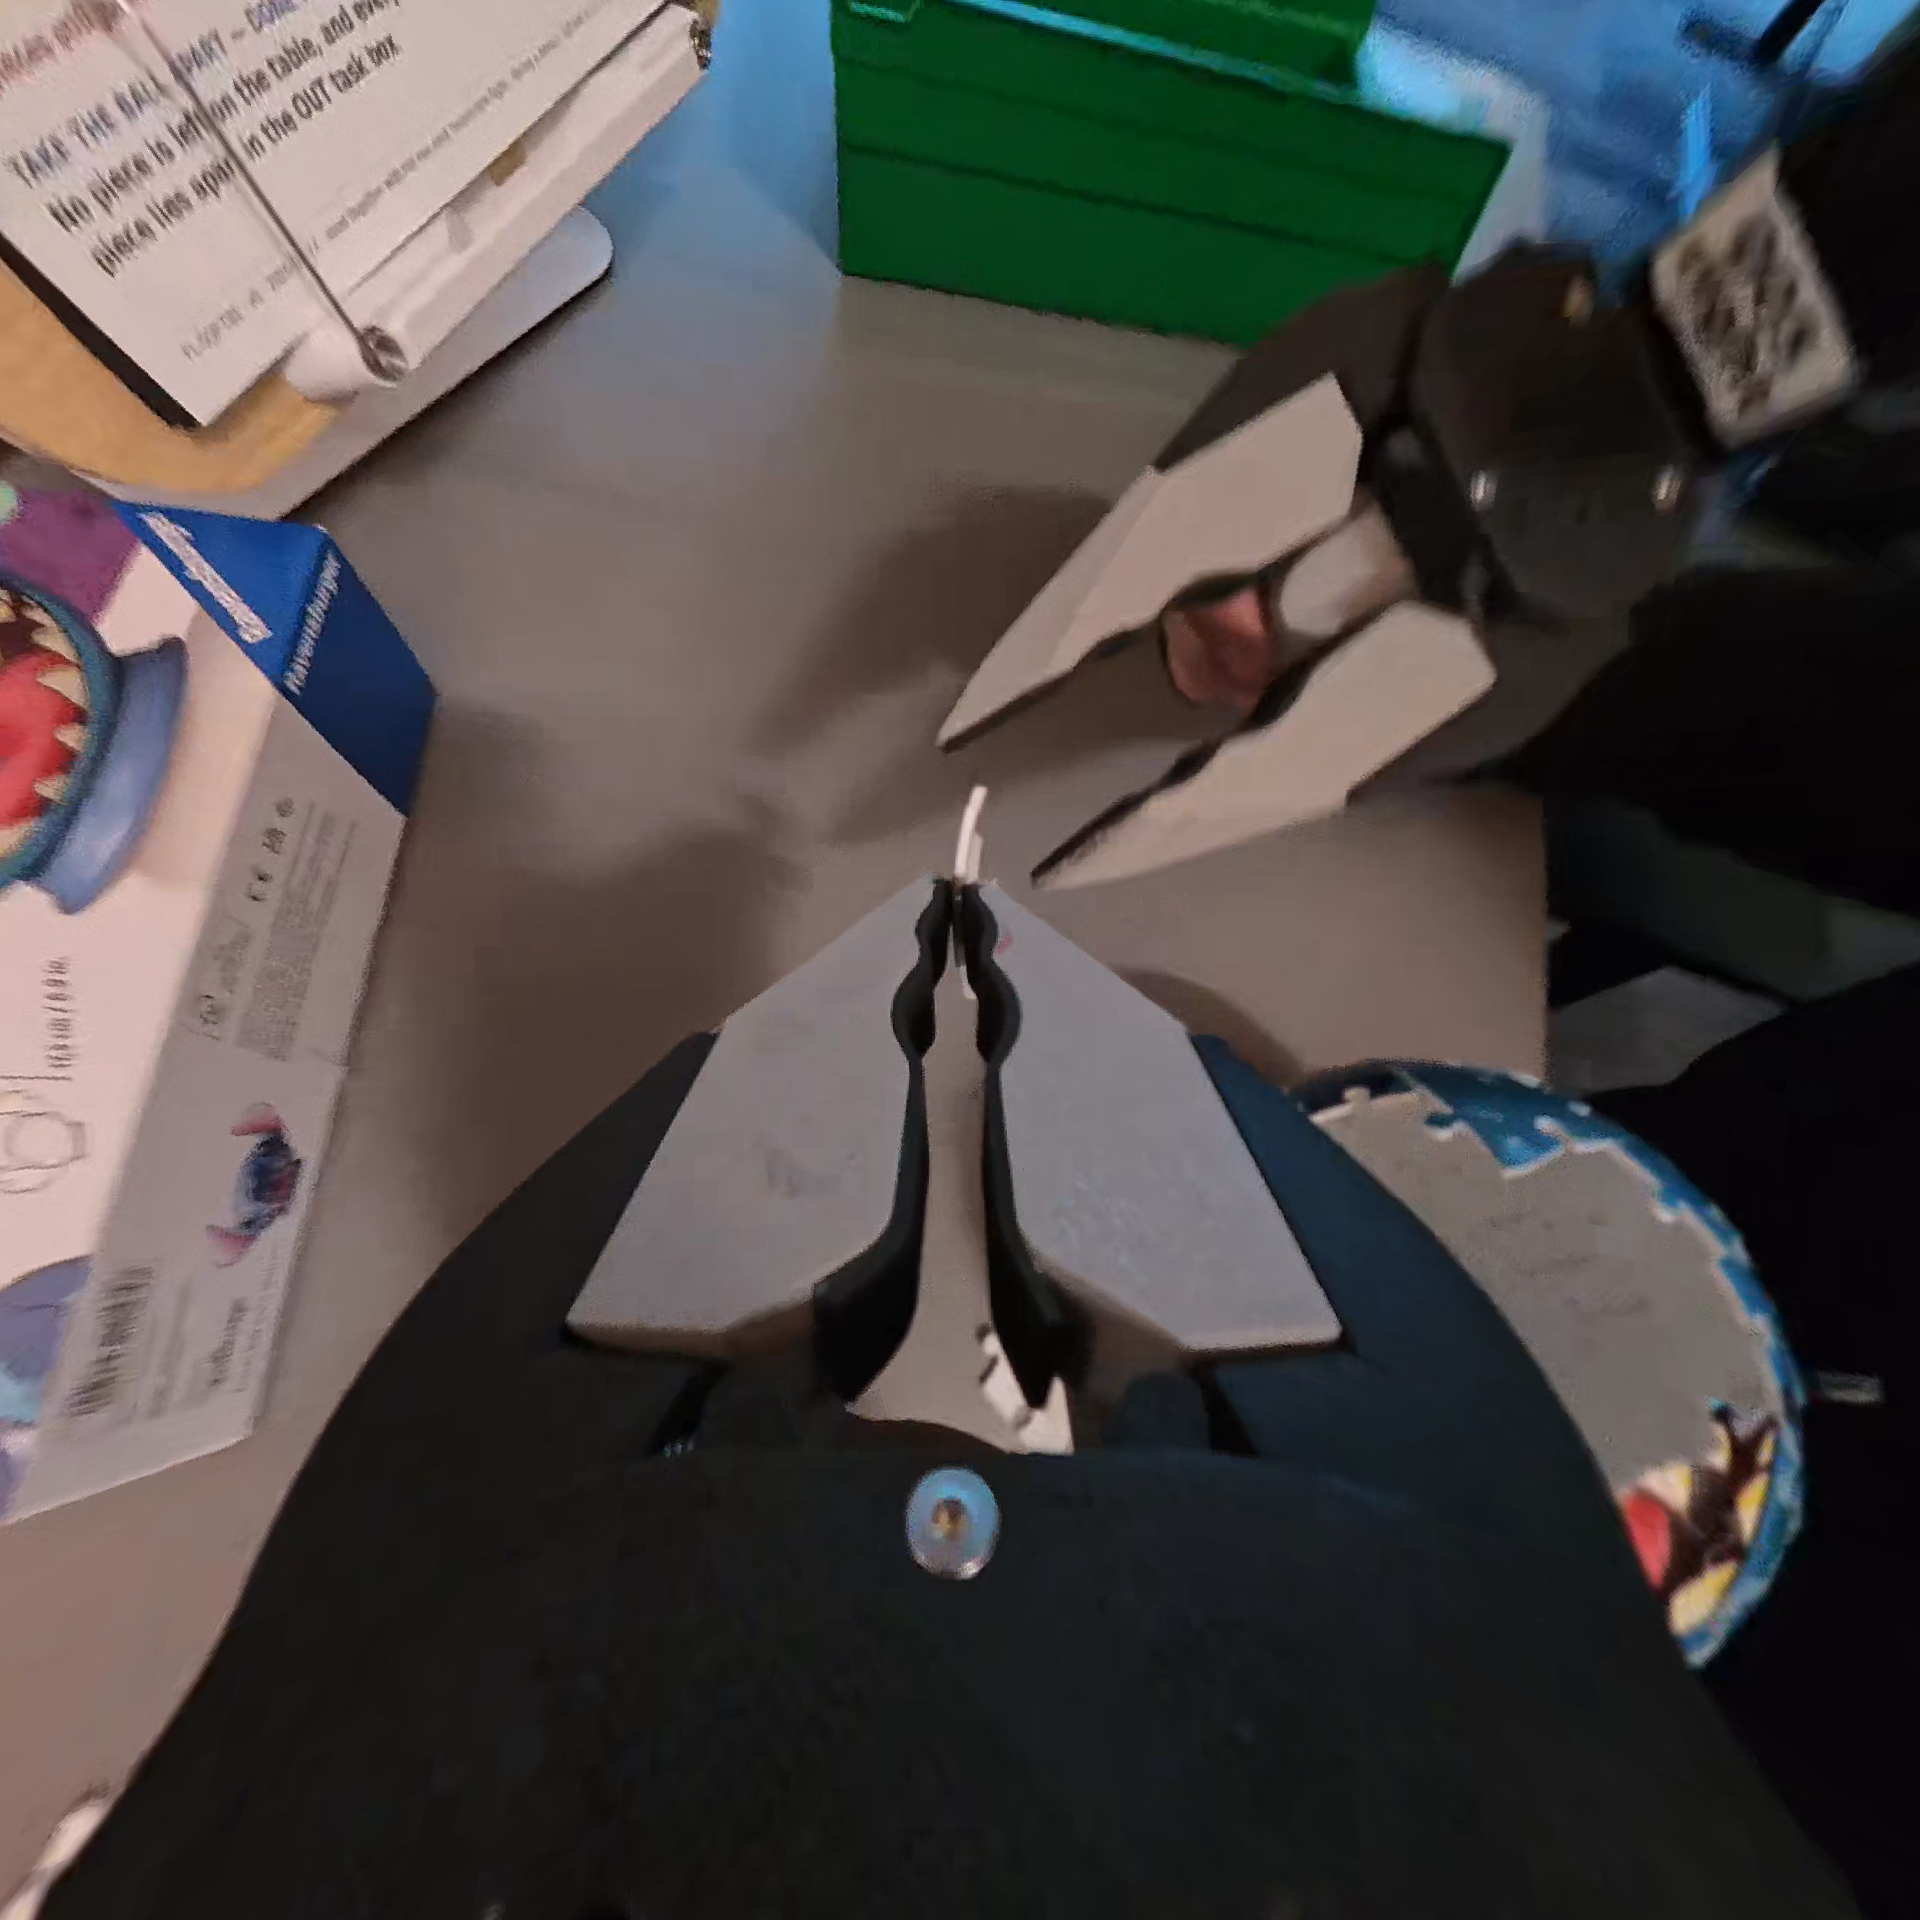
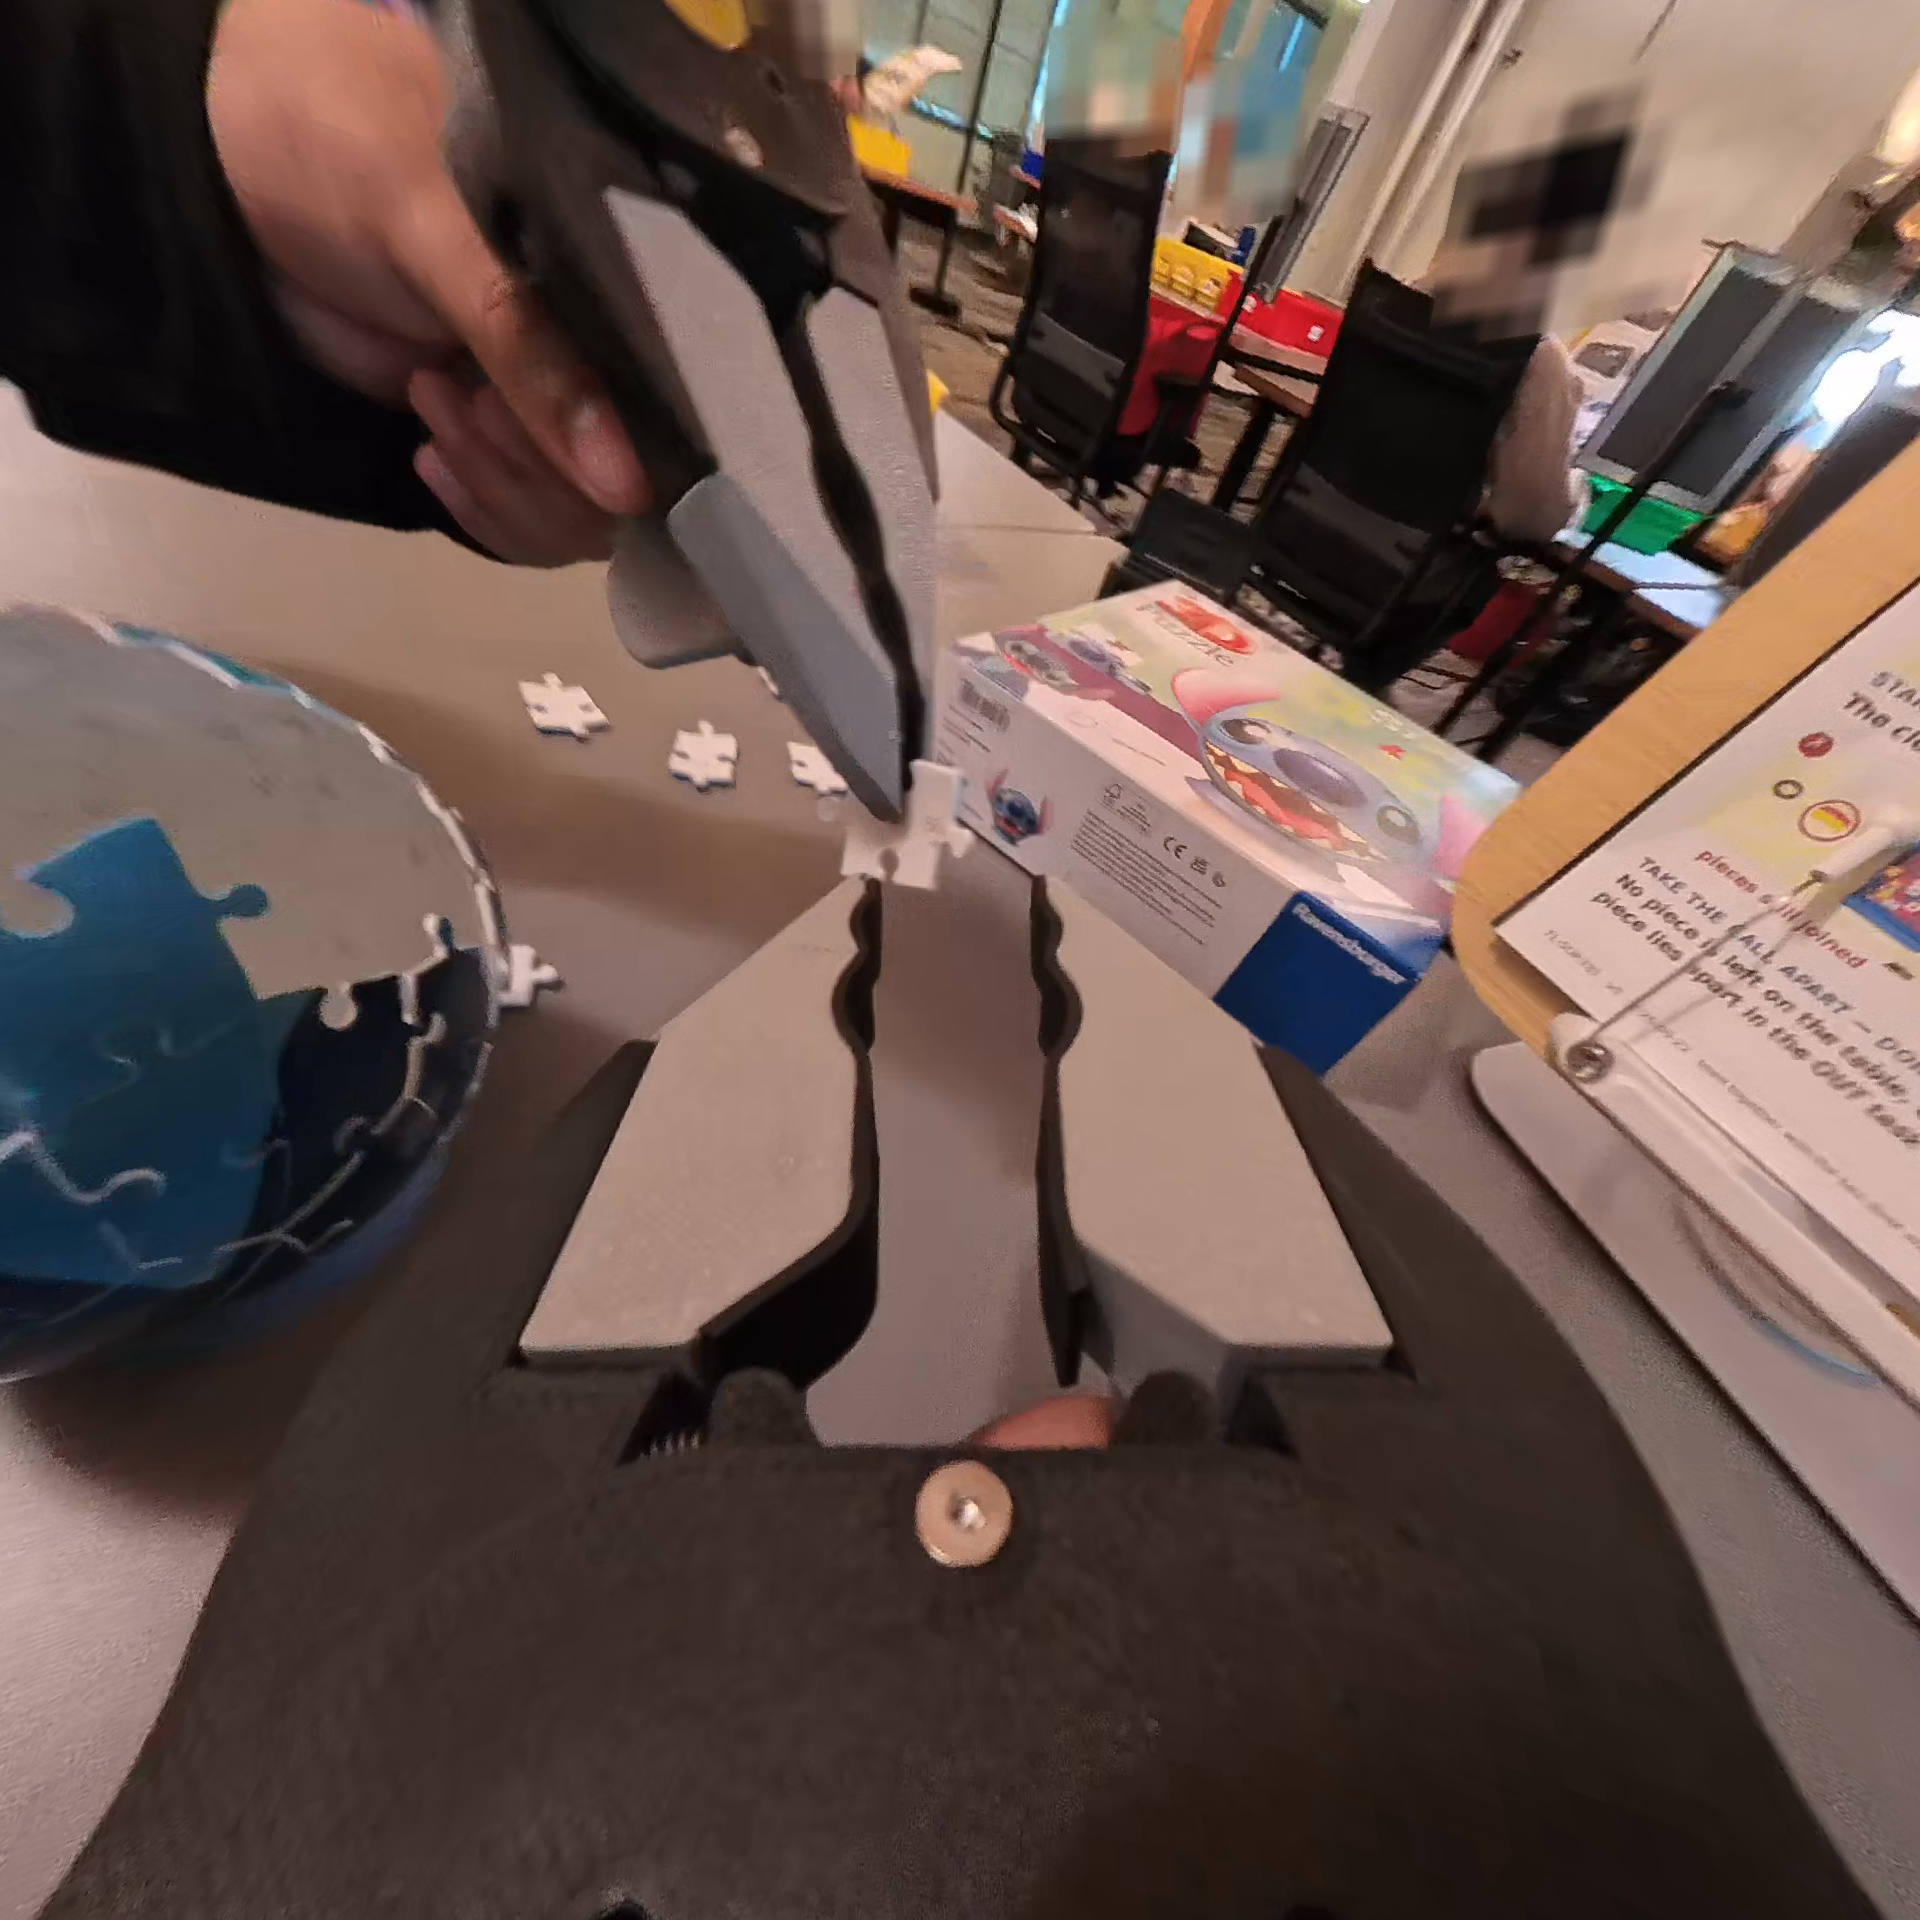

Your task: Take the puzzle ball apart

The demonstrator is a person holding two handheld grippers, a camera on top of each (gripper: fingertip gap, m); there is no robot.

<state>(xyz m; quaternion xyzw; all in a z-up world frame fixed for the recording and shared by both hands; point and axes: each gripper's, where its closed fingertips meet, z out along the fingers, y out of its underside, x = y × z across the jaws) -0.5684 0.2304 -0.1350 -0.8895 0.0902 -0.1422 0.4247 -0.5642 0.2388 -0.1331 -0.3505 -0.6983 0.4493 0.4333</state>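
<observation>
The puzzle ball [image 2: 208,935] is a partly opened blue shell with a grey-white inside, resting on the table at the left; it also shows in the left wrist view [image 1: 1507,1299] at the lower right. My left gripper [image 1: 956,894] is shut on a small white puzzle piece [image 1: 971,831], seen edge-on. In the right wrist view the left gripper [image 2: 894,800] comes down from above, holding that piece [image 2: 914,831] in the air. My right gripper [image 2: 951,899] is open and empty, its tips just short of the piece. It also shows in the left wrist view [image 1: 992,810].
Three loose white pieces [image 2: 704,753] lie in a row on the grey table behind, and one [image 2: 525,977] lies beside the ball. The puzzle's box [image 2: 1195,790] lies to the right. An instruction sheet on a stand [image 2: 1714,935] is at the far right. A green bin [image 1: 1143,187] stands at the back. My left and right fingertips are right by each other.
</observation>
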